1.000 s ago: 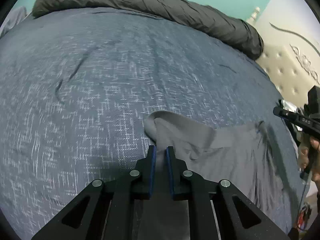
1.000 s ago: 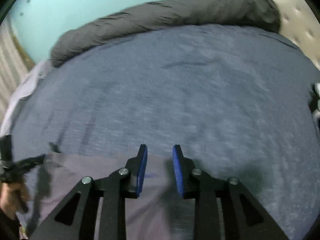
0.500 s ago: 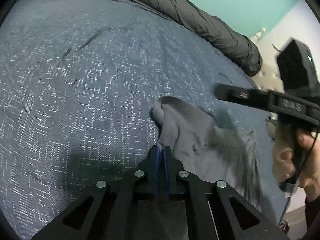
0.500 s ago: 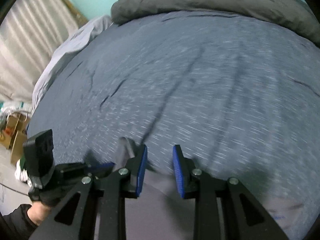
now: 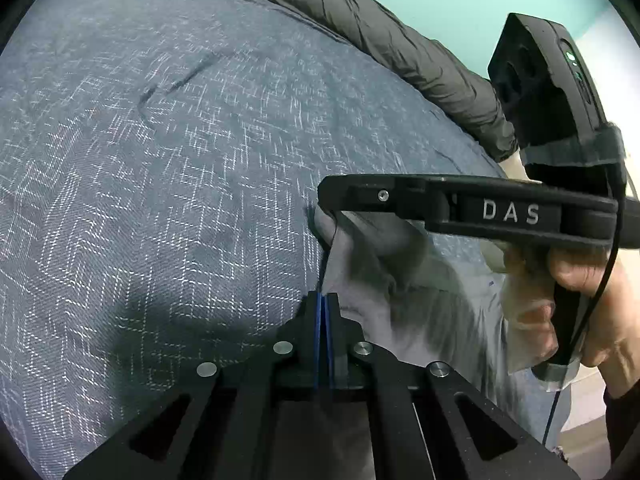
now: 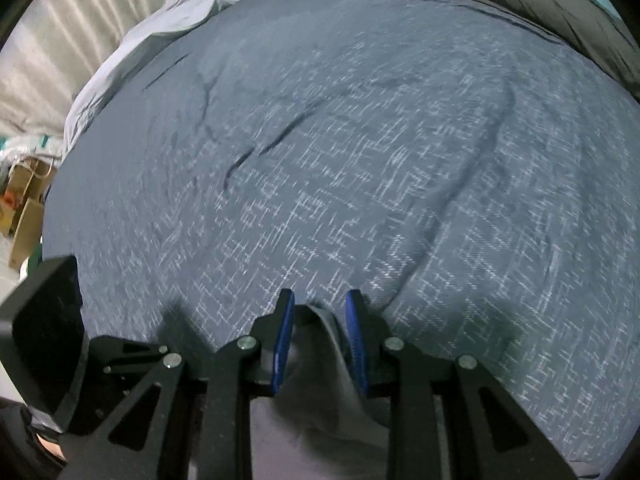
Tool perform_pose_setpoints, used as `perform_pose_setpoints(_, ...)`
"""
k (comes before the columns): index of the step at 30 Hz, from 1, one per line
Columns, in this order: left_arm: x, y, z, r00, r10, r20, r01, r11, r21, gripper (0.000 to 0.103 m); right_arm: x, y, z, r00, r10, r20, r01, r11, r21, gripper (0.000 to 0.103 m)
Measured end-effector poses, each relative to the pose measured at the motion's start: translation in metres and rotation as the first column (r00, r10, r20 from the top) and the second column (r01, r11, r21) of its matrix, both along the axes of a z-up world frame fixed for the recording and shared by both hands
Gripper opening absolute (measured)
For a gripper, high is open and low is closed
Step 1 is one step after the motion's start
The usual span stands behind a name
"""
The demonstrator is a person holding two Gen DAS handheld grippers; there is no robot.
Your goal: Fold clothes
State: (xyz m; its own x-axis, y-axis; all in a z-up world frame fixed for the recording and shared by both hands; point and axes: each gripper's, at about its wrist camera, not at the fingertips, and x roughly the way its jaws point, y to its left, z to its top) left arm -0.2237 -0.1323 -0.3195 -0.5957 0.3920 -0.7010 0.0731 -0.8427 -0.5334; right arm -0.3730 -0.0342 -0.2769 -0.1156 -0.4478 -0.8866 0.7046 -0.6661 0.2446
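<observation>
1. A soft grey cotton garment (image 5: 400, 280) lies rumpled on the blue bedspread with its white woven crosshatch (image 5: 180, 200), at the spread's near edge, well apart from the dark grey rolled duvet (image 5: 380, 40) along the far side.
2. The left gripper (image 5: 323, 300) is seen pressed fully together on an edge of the garment — the blue pads meet with only cloth pinched between them, so the fabric is judged to be pinned there as the fixed corner of a fold.
3. The right gripper (image 6: 318, 312) is held with its jaws apart, a raised ridge of the garment (image 6: 320, 360) standing between the blue pads (image 6: 282, 340); no squeeze on the cloth is visible, so it is taken as unclamped and lined up for a second grasp.
4. Only the left wrist view shows the right gripper from the side, its black finger laid over the garment's bunched tip, with the person's hand (image 5: 580, 300) wrapped round the handle.
5. Only the right wrist view shows the gap between those jaws — and, beyond the bedspread's far left edge, a pale crumpled sheet (image 6: 160, 32) and a cardboard box (image 6: 24, 216).
</observation>
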Motion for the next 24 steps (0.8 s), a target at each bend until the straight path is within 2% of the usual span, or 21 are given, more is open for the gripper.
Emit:
perform_pose_setpoints(1,-0.001,0.000,0.000,1.000,-0.002,0.000,0.002,1.000,-0.001,0.001,0.002,-0.001,-0.001,1.000,0.008,-0.003,-0.008,1.000,0.004,0.020)
perform_pose_setpoints(2,-0.002,0.000,0.000,1.000,-0.004,0.000,0.004,1.000,-0.002,0.001,0.004,-0.001,-0.001,1.000,0.014,-0.009,-0.014,1.000,0.002,0.008)
perform_pose_setpoints(5,-0.002,0.004,0.000,1.000,-0.010,-0.002,0.010,1.000,-0.007,0.001,0.005,0.006,0.001,0.999,-0.013,-0.035,0.013,1.000,-0.009,0.001)
perform_pose_setpoints(11,-0.003,0.005,0.000,1.000,-0.019,-0.006,0.019,0.999,-0.035,0.001,0.002,0.043,0.009,0.990,-0.139,-0.012,0.137,0.985,-0.107,0.001)
perform_pose_setpoints(16,0.004,0.004,0.006,0.999,-0.030,-0.017,0.029,0.998,-0.049,0.001,0.003,0.088,-0.002,0.968,-0.236,0.090,0.248,0.954,-0.168,0.001)
perform_pose_setpoints(19,0.006,0.009,0.008,0.999,-0.047,-0.022,0.046,0.997,-0.063,0.001,0.007,0.103,-0.011,0.959,-0.240,0.150,0.264,0.950,-0.169,0.001)
perform_pose_setpoints(24,0.008,0.014,0.009,0.997,-0.072,-0.028,0.070,0.995,-0.078,0.001,0.017,0.108,-0.010,0.961,-0.201,0.191,0.232,0.960,-0.154,0.003)
